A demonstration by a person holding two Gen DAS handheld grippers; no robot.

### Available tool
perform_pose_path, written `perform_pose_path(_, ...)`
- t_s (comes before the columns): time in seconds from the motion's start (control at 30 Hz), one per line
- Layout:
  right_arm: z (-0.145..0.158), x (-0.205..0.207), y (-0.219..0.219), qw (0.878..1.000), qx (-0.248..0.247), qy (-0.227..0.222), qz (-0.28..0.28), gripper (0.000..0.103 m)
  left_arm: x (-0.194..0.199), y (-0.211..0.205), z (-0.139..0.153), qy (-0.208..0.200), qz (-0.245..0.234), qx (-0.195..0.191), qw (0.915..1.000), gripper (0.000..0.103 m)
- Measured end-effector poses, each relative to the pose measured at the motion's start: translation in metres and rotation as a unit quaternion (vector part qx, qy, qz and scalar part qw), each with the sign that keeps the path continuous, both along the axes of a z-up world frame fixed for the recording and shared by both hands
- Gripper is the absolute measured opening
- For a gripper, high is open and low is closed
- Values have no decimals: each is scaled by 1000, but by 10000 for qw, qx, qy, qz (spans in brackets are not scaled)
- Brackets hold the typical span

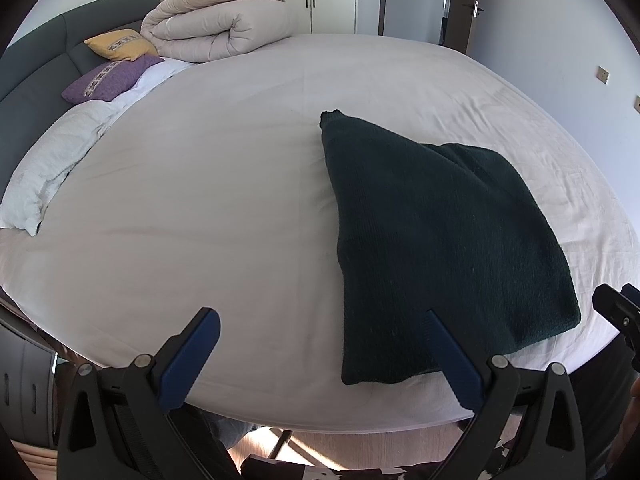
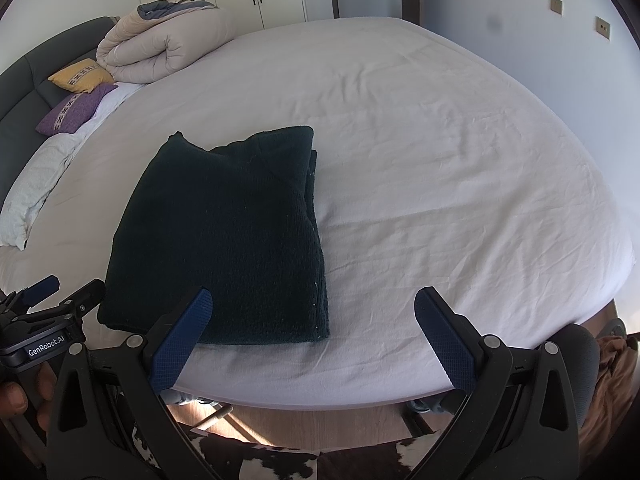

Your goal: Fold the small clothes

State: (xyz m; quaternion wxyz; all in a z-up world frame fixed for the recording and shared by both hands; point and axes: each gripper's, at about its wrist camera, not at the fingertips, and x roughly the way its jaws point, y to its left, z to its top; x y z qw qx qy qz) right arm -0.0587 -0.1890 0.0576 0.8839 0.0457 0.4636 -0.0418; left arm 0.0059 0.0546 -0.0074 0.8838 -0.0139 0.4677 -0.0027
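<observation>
Left wrist view. We see the dark green knitted sweater, folded into a thick, roughly wedge-shaped bundle, lying on the pale, faintly creased cotton bed sheet from centre out to 4 o'clock. Its nap is fuzzy and its near edge is rounded. One narrow end tapers to a small point toward 12 o'clock. Our left gripper hangs over the near edge of the bed, jaws spread wide with nothing between them. The ribbed blue pad of its right-hand finger overlaps the sweater's near hem in the frame; we cannot tell whether it touches. At 11 o'clock we note a rolled beige quilted duvet, a mustard-yellow square cushion and a purple knitted cushion against the dark grey padded headboard. A crumpled white pillow lies at 9 o'clock.

Right wrist view. The sweater sits left of centre, toward 9 o'clock. Stacked layers show along its right edge. Our right gripper is also wide apart and holds nothing. Its left textured blue pad overlaps the sweater's near edge in the frame. The left gripper shows at 8 o'clock, beside the sweater's near left corner.
</observation>
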Motion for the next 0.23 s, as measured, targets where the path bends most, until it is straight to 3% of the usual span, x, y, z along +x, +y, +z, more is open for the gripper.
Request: perform_pose_path(0.23, -2, 1, -2, 10000, 27, 38, 2, 103, -3, -1, 1, -111, -16, 63, 9999, 103)
